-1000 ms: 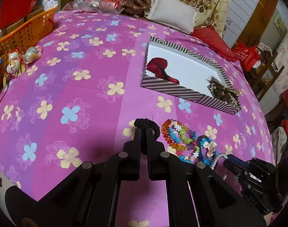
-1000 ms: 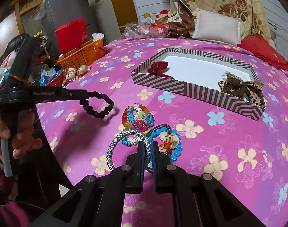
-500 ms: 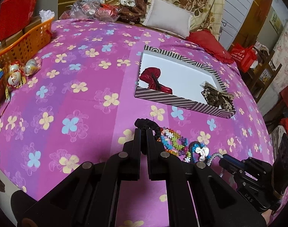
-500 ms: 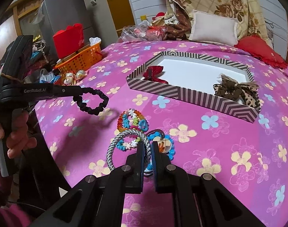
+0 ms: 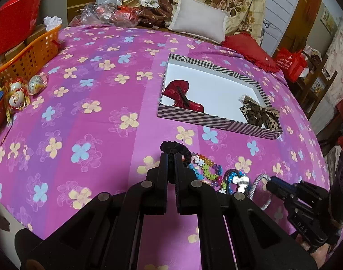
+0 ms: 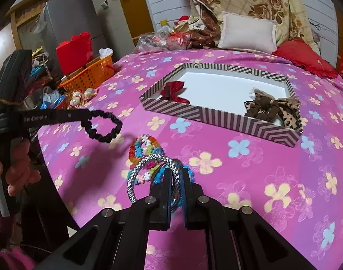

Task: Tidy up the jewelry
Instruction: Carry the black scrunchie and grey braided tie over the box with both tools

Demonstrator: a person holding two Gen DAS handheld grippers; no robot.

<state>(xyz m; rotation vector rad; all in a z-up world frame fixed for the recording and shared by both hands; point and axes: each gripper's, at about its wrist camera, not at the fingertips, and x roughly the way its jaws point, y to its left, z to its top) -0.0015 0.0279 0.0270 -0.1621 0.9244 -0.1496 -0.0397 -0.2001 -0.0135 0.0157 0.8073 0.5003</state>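
My left gripper (image 5: 170,155) is shut on a black scrunchie (image 5: 176,147), which hangs as a loop (image 6: 103,124) above the pink flowered bedspread in the right wrist view. My right gripper (image 6: 176,171) is shut on a grey-and-white braided hair tie (image 6: 148,166), lifted off the cover. Below both lie a multicoloured bead bracelet (image 6: 144,145) and a blue bead bracelet (image 5: 233,176). Further back sits the striped box (image 5: 216,119) with a white floor, holding a red bow (image 5: 182,95) on its left and a leopard bow (image 5: 259,112) on its right.
An orange basket (image 5: 29,56) and wrapped round sweets (image 5: 19,92) sit at the bed's left edge. A white pillow (image 5: 198,21), a red cushion (image 5: 250,49) and piled cloth line the head of the bed. A hand (image 6: 16,171) holds the left gripper's grip.
Both grippers have risen a little with their hair ties; the braided tie is now clear of the bracelets, and the box looks further off.
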